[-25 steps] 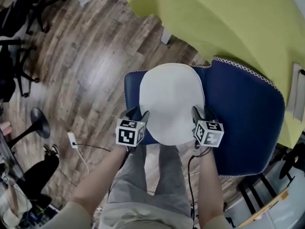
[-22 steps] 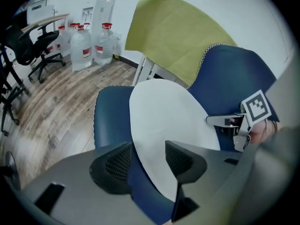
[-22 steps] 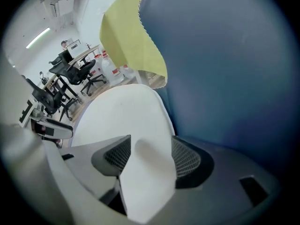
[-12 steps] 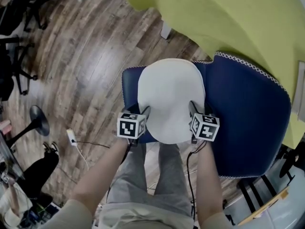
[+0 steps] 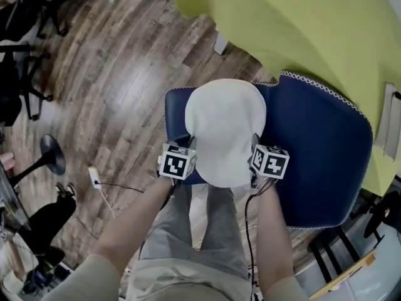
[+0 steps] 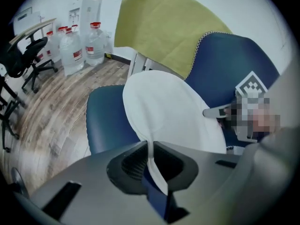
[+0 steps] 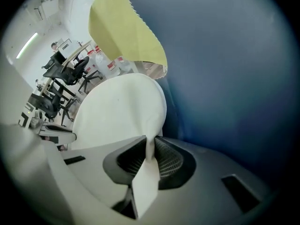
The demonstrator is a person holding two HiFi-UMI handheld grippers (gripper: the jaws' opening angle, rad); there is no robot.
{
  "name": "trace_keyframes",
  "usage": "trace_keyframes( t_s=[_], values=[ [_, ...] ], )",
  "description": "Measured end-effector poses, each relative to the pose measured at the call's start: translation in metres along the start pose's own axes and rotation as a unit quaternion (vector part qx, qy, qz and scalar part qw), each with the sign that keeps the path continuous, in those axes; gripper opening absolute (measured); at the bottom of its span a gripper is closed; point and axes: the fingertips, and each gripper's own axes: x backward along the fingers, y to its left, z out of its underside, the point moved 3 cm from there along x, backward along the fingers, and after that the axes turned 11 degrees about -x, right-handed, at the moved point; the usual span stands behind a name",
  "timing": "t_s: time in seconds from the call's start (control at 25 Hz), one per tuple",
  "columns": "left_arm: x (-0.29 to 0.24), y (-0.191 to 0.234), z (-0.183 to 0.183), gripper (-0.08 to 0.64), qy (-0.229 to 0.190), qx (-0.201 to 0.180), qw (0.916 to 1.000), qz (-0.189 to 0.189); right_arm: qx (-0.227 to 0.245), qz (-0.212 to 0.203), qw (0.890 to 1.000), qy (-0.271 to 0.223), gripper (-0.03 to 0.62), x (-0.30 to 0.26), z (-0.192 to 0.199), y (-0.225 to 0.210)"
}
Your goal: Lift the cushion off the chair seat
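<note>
Left gripper (image 5: 189, 146) and right gripper (image 5: 255, 145) jaws had just closed, each clamped on a side edge of the cushion (image 5: 225, 127) on the chair seat (image 5: 173, 115).

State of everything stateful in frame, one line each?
chair: upright.
cushion: on chair seat, both side edges pinched.
left gripper: shut on cushion, jaws just closed.
right gripper: shut on cushion, jaws just closed.
yellow cloth: draped, behind chair.

Wood-plank floor (image 5: 119, 86) everywhere, grey-brown and a bit shiny. Big yellow-green cloth (image 5: 301, 24) draped across the top right. Black office chairs (image 5: 25, 74) off to the left, big water jugs (image 6: 71, 50) at the far edge, white power strip (image 5: 94, 180) lying on the planks.
</note>
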Motion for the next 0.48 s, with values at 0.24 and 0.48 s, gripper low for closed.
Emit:
trace_keyframes(
  t_s=[0.24, 0.48],
  values=[
    [0.039, -0.009, -0.011, 0.046, 0.004, -0.028, 0.9994, 0.023, -0.013, -0.009, 1.000, -0.001, 0.067, 0.035, 0.011, 0.008],
    [0.088, -0.016, -0.040, 0.046, -0.018, -0.051, 0.9985, 0.011, -0.036, -0.011, 0.998, -0.041, 0.071, 0.090, 0.004, 0.023]
  ],
)
